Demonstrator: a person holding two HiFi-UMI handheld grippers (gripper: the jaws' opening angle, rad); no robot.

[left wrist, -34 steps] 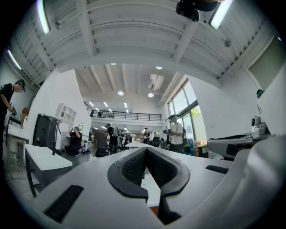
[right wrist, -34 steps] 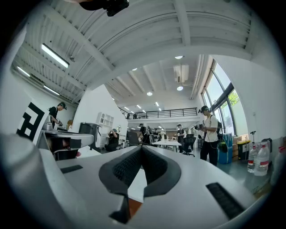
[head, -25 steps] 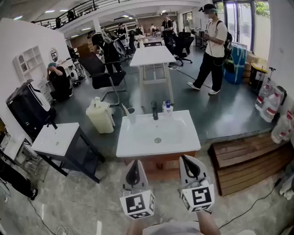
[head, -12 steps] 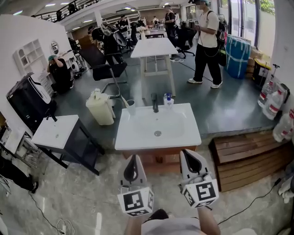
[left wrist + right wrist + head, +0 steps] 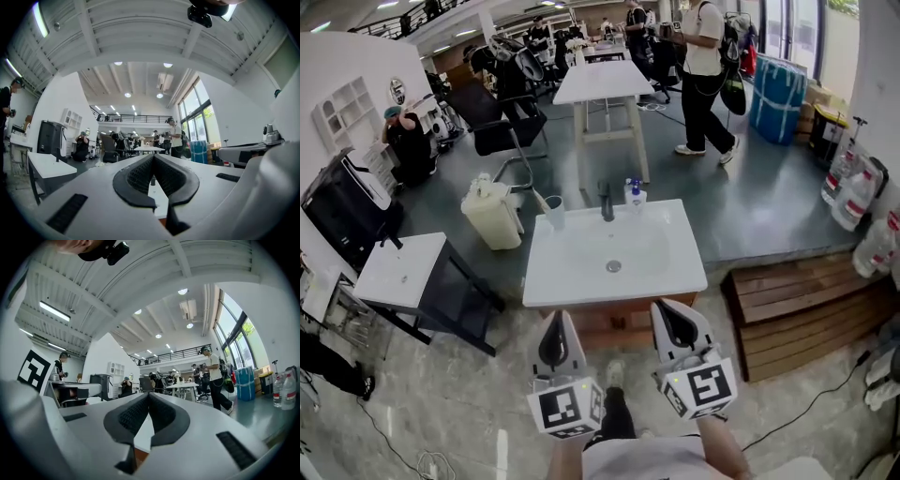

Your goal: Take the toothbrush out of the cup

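Ahead of us, across a strip of grey floor [image 5: 441,412], stands the white washbasin tabletop [image 5: 572,281], the biggest thing that concerns us. A dark tap [image 5: 606,200] and a small bottle [image 5: 635,194] sit at its far edge. Below it in the head view we hold the left gripper [image 5: 553,328] and the right gripper [image 5: 670,319] side by side, both short of the near edge and well apart from anything on the basin. Each gripper view looks along its own fingers [image 5: 136,176]: on both sides the ribbed pads meet at the tips, closed on nothing. Smaller, at the far left corner of the tabletop, the pale cup [image 5: 555,214] stands upright. Smallest of all is the toothbrush [image 5: 541,199], inside the cup and leaning out over its rim to the left.

We judge the toothbrush light, stiff and thin, with a smooth handle that could slip. The cup looks light too and may tip or ride up with it. We would pinch the bare stretch of handle just above the rim and draw it out along its lean, perhaps steadying the cup with the other gripper.

Only the head view shows the cup and toothbrush. The gripper views give just a sliver of white basin between the pads, the left one also the tap, yet they alone settle how the fingers stand.
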